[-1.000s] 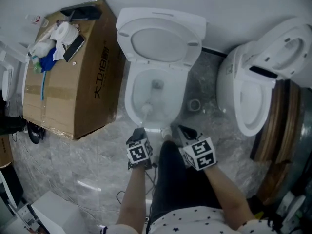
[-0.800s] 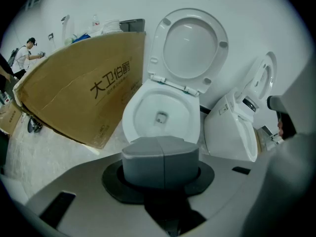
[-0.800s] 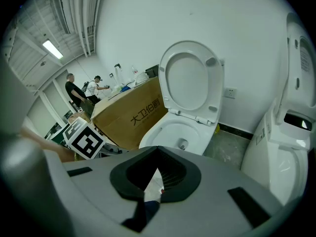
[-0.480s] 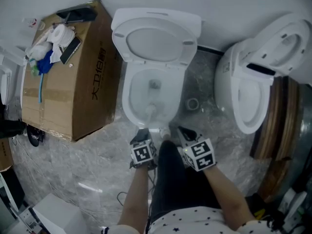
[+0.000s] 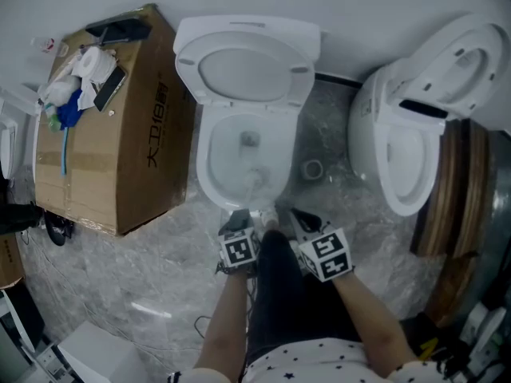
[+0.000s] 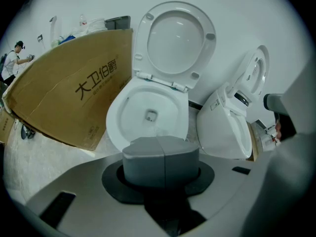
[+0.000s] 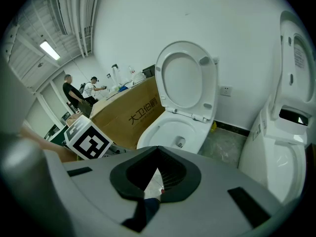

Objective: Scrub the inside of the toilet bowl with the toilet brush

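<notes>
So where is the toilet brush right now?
In the head view, the toilet brush is down inside the open toilet bowl at centre, near its front rim, its handle running back to the left hand-held gripper.

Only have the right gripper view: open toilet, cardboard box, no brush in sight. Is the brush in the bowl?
Observer: Yes. In the head view the brush is head-down in the bowl.
Operator: Who's holding it?
Observer: The left gripper. Its own view shows its jaws shut together, and the handle runs to it in the head view.
Operator: Where in the bowl?
Observer: Toward the front rim, nearer the person than the drain hole.
</notes>
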Tool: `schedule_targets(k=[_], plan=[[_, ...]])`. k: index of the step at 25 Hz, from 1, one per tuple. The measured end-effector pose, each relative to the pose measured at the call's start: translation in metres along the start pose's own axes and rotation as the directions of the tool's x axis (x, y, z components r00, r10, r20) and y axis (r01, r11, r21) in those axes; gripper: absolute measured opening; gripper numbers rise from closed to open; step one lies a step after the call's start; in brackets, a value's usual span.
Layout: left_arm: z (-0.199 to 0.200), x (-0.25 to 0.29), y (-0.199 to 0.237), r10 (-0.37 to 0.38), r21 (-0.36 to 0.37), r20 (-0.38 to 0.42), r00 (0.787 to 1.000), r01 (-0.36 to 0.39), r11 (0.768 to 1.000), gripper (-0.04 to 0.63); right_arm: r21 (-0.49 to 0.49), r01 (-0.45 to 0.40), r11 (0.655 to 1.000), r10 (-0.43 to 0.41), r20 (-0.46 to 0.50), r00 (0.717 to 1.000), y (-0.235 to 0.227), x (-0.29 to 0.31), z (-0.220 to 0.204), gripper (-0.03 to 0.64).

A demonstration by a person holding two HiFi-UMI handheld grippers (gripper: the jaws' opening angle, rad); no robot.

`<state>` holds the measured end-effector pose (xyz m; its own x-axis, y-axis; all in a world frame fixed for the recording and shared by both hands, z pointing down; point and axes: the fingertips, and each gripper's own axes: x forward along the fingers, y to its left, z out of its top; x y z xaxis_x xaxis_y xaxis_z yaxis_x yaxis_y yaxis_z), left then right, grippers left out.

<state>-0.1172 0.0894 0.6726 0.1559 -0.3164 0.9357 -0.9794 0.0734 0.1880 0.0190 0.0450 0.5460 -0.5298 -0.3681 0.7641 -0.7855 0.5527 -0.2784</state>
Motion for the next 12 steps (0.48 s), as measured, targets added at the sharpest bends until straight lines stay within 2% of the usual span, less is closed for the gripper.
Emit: schedule_targets(k=[12], plan=[[0.020, 0.005, -0.027, -0.039, 0.057, 0.008, 0.999, 0.038, 0.998, 0.156, 0.008, 0.000, 1.000, 0.000, -0.002, 1.000, -0.008, -0.001, -0.003, 0.006]])
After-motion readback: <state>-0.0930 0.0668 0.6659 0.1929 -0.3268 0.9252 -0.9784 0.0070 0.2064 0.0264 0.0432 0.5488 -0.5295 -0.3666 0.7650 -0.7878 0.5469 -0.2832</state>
